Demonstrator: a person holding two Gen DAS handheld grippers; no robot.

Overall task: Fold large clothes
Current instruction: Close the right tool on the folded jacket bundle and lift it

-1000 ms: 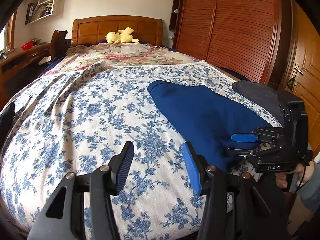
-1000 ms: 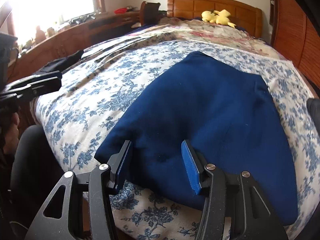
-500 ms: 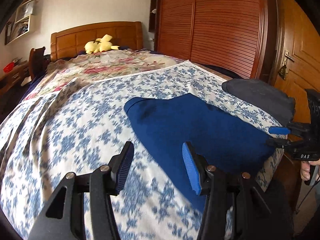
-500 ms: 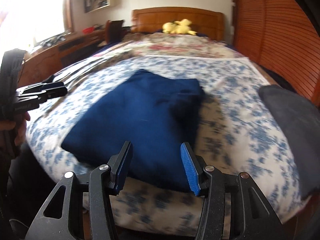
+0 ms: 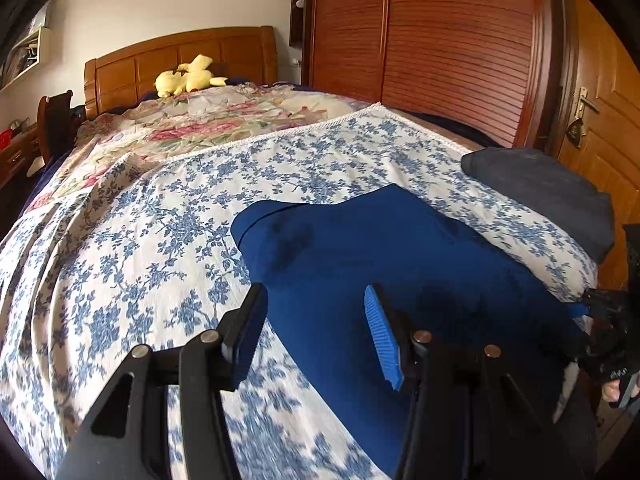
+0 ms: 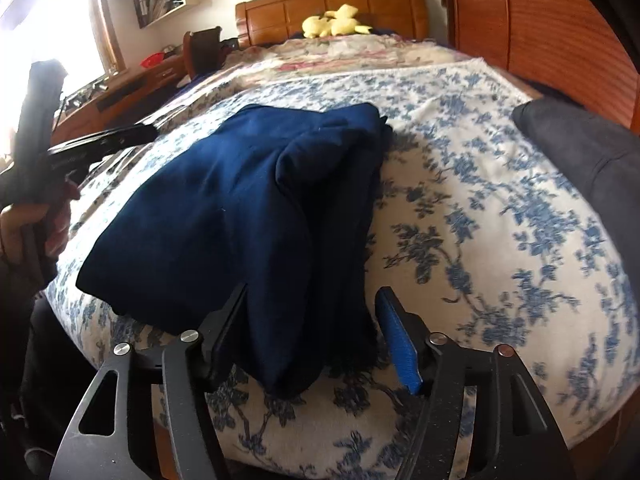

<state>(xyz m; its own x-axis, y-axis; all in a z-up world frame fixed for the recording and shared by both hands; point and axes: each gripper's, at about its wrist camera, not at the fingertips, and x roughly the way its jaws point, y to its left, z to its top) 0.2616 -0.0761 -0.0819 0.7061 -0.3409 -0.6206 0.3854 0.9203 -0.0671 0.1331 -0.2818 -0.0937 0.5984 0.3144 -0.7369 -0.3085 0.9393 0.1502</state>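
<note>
Floral cotton bedspread (image 6: 500,208) — folded navy knit garment (image 6: 240,208), soft-edged.

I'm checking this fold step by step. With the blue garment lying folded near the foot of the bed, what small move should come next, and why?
Probably ease the right gripper down onto the near edge of the blue garment. Its jaws are opening with that edge between the fingers, not yet pinched. The left gripper hangs open over the garment's other side, holding nothing.
</note>
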